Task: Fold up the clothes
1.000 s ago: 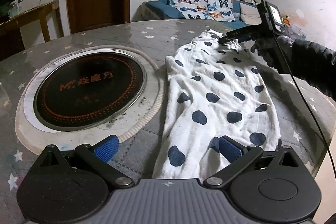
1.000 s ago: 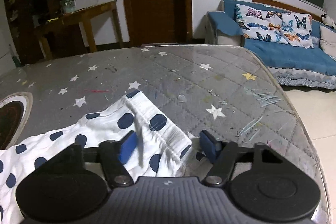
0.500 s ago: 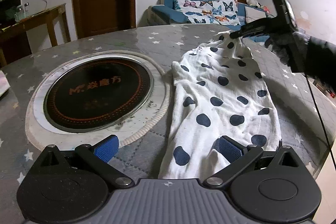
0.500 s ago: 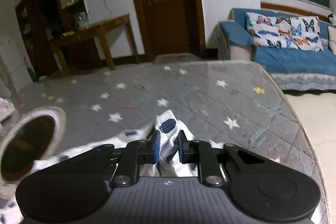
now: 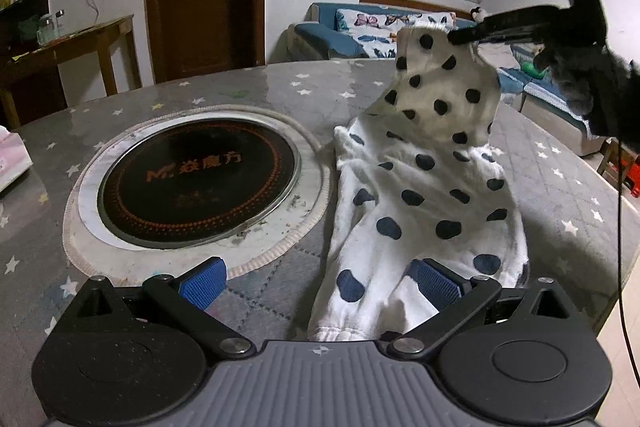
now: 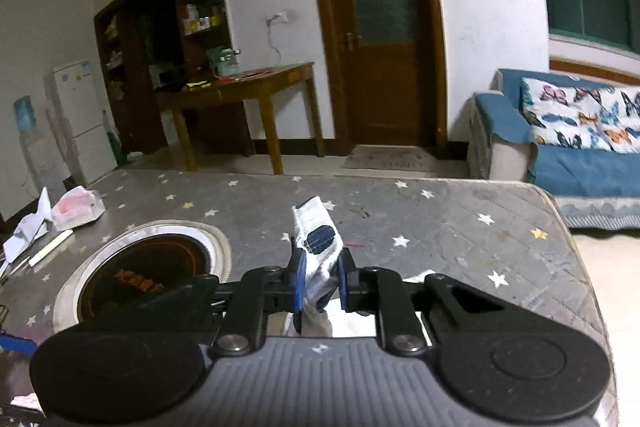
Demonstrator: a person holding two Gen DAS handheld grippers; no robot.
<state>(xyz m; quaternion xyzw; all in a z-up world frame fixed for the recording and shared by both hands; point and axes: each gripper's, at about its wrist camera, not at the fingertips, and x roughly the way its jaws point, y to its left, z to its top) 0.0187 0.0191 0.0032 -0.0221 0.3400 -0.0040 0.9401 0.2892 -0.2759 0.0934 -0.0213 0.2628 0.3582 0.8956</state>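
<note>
Nearest to the left tool (image 5: 320, 277), right between its two blue pads, lay the near hem of the polka-dot garment (image 5: 424, 195) — white cloth with dark spots, spread along the tabletop (image 5: 280, 95). That tool's jaws stood wide apart with nothing in them; its right pad (image 5: 436, 285) sat over the fabric, though whether it touched could not be told, and the left pad hovered over bare quilted cover. Off to the tool's left, set into the tabletop, was the round black cooktop (image 5: 198, 183).

Farther ahead, the garment rose off the surface. The right tool (image 6: 320, 281) had its jaws closed on the far edge of the cloth, and from the left wrist view that edge hung lifted in the air while the middle and near part rested flat. In the right wrist view a narrow bunch of hem stood up between the pads.

Judging by how it draped and creased under its own weight, the garment seemed light, thin and quite limp — it would sag and swing rather than hold any shape, and a single-layer pinch could slip. The sturdier places to take hold looked to be the stitched hems and corners: the near hem just ahead of the left tool seemed a good purchase for pinning that end while the lifted edge was carried over. A slow carry would likely keep the fold from skewing.
</note>
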